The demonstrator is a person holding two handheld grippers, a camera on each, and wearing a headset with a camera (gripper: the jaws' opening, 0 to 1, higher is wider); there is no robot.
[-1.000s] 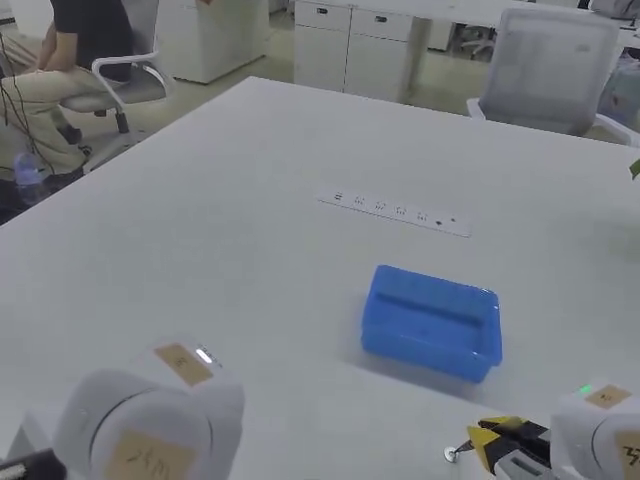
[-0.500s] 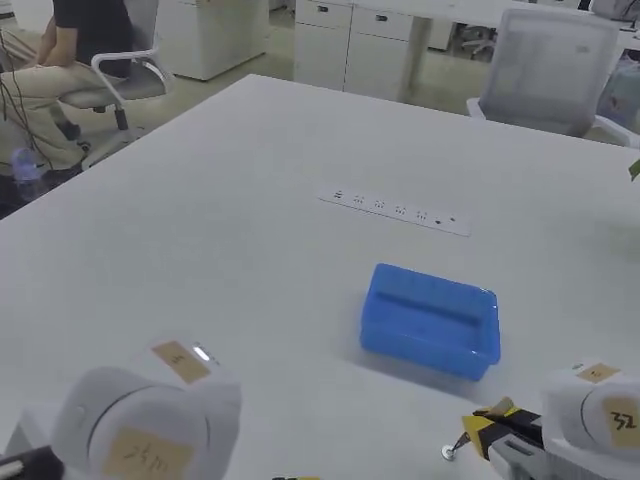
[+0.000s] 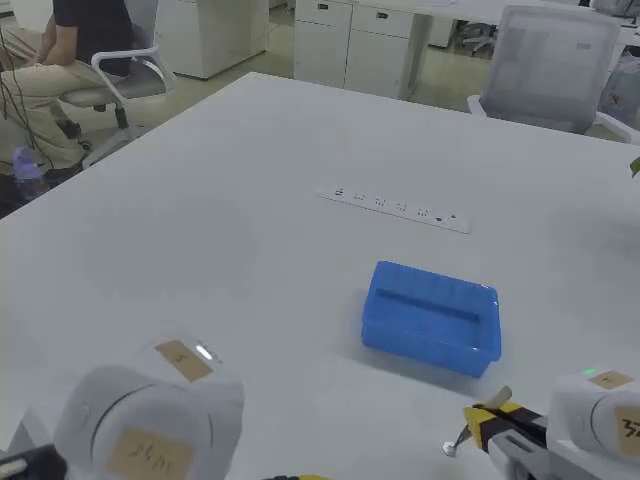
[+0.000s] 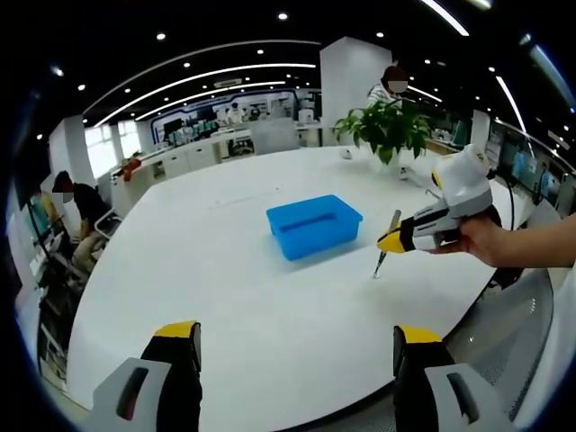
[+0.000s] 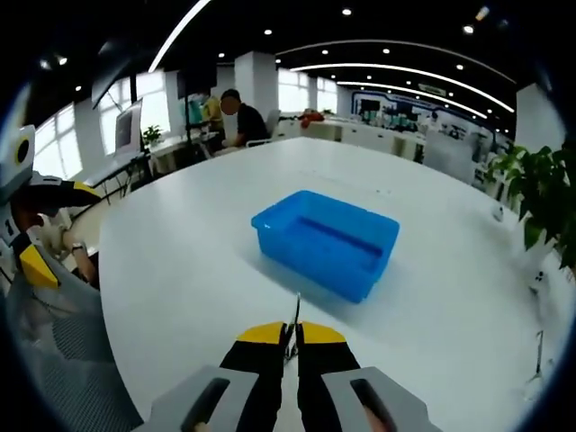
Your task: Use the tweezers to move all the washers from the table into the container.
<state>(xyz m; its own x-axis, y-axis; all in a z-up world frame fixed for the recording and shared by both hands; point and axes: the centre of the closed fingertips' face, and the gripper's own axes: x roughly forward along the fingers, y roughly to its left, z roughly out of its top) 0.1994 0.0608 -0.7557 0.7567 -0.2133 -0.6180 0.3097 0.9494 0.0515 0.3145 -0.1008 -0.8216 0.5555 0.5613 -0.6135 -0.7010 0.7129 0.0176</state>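
Note:
The blue container stands open on the white table, also seen in the left gripper view and the right gripper view. My right gripper is shut on thin metal tweezers, just in front of the container's near wall. The tweezers slant down, and their tip rests on the table by a small silvery washer. In its own view the right gripper clamps the tweezers. My left gripper hangs open over the table's near left part, holding nothing.
A white power strip lies beyond the container. Office chairs stand at the far edge and a person sits at the far left. A potted plant stands at one end of the table.
The right gripper has shifted slightly and the tweezers now stand a little steeper. Their tip stays at the same spot on the table. The left gripper has barely moved.

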